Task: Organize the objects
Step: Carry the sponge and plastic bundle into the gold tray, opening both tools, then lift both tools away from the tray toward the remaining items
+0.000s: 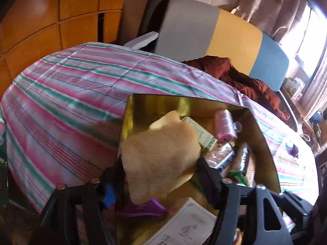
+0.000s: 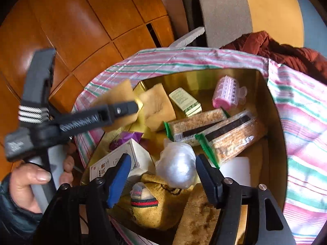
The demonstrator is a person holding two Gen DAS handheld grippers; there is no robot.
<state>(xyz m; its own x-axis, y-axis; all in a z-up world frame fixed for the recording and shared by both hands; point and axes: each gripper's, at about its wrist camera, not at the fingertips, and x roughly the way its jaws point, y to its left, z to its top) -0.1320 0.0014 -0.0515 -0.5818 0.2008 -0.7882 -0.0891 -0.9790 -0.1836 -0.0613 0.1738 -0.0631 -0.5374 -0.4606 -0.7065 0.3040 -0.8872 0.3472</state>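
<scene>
Far left of the right claw [image 2: 161,175], the left claw [image 2: 137,106] reaches in over the tin's [image 2: 271,106] near-left rim, pinching a tan sponge [image 2: 157,106] that hangs just above the tin floor; its own view shows the sponge [image 1: 161,155] between both fingers, filling the gap, jaws pressed on it. Left hand [image 2: 30,185] grips the handle at the lower left, outside the tin. Step looks like dropping the sponge into the tin, so next move calls for parting the left jaws over a free patch, likely the bare gold floor just past the fingertips, left of the green box [image 2: 185,102]. Right claw is spread wide, holding nothing, hovering over the tin's near end. Just left of its blue pad sits a white box [image 2: 120,159], touching or nearly so. Between its fingers, straight ahead, lies a clear plastic bag [image 2: 177,169], and under that a yellow sock [image 2: 155,204]. Ahead and slightly right lie two cracker packs [image 2: 216,132] side by side, slanting. Farther ahead right is a pink roller [image 2: 225,92] near the far wall. Tin sits on a striped cloth [image 2: 302,110]. Judging by fill, most items are already in; sorting is well along.
</scene>
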